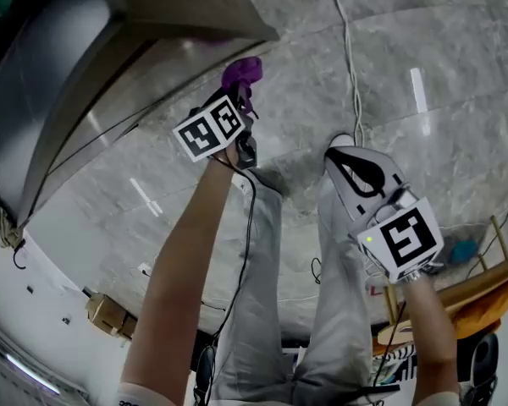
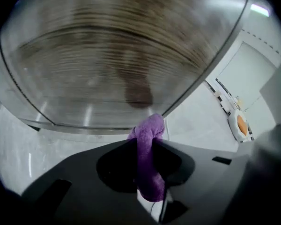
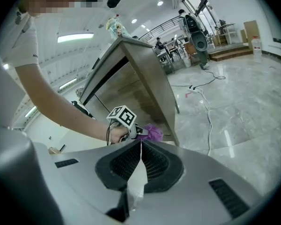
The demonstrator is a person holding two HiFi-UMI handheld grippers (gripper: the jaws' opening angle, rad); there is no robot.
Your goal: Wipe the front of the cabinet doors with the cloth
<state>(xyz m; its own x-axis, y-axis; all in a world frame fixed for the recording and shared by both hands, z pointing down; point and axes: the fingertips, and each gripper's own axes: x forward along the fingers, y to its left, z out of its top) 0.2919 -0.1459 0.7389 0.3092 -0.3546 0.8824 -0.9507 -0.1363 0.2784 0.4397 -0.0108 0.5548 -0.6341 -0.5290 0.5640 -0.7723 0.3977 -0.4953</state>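
The cabinet (image 1: 93,74) stands at the upper left of the head view, its wood-grain door front facing the floor side. My left gripper (image 1: 241,100) is held up against the door's lower corner, shut on a purple cloth (image 1: 241,73). In the left gripper view the cloth (image 2: 149,139) is pinched between the black jaws, its bunched tip close to the blurred door (image 2: 122,64). My right gripper (image 1: 343,155) hangs lower right, away from the cabinet, shut with nothing in it. The right gripper view shows its jaws (image 3: 140,146) closed, with the left gripper's cube (image 3: 123,117) and the cloth (image 3: 153,132) beyond.
A white cable (image 1: 351,57) runs across the marble floor right of the cabinet. A cardboard box (image 1: 108,315) lies at the lower left, and a wooden rack (image 1: 483,282) at the lower right. The person's legs (image 1: 262,294) are below the grippers.
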